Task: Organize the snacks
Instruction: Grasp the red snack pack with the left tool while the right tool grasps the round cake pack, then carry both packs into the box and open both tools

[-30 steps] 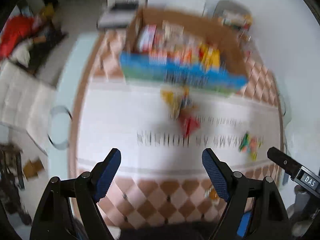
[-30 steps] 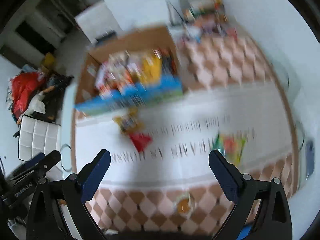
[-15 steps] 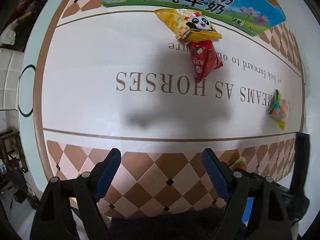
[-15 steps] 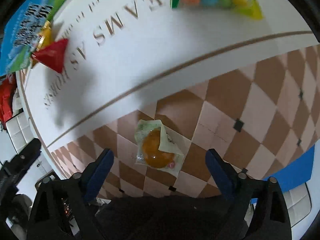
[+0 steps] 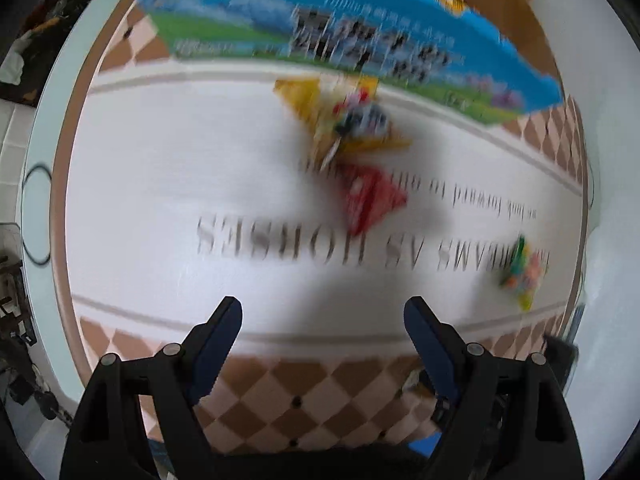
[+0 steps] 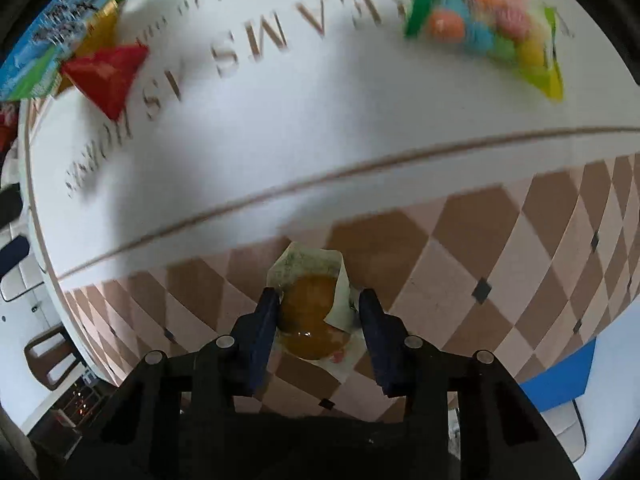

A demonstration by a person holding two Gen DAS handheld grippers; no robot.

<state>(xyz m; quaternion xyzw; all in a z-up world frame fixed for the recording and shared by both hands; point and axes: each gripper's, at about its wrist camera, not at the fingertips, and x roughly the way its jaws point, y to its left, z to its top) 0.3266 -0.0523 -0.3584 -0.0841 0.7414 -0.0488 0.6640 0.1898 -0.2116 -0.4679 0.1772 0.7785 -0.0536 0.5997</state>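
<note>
Left wrist view, blurred by motion. The left tongs [image 5: 322,320] hang spread over the bench [image 5: 168,184], nothing between the pads, pointing down at the white band of the cloth with its printed lettering. At the far edge stands a cardboard box [image 5: 516,4] with a blue-and-green printed front; packets show above its rim, but the blur leaves their kind unclear, likely more snacks. Just in front of the box lies a yellow snack bag [image 5: 340,120], and touching its near end a red packet [image 5: 370,200]. Well to the right, near the edge of the white band, lies a clear bag of coloured candies [image 5: 522,272].

Right wrist view, sharper. The right tongs [image 6: 318,312] are closing on a small clear packet holding an orange jelly [image 6: 310,312]; the packet sits between the pads on the brown checkered border of the cloth, and the pads appear to touch its sides. Its wrapper still rests on the bench. Farther off, on the white band: candy bag upper right, red packet upper left, yellow bag and box front behind that.
</note>
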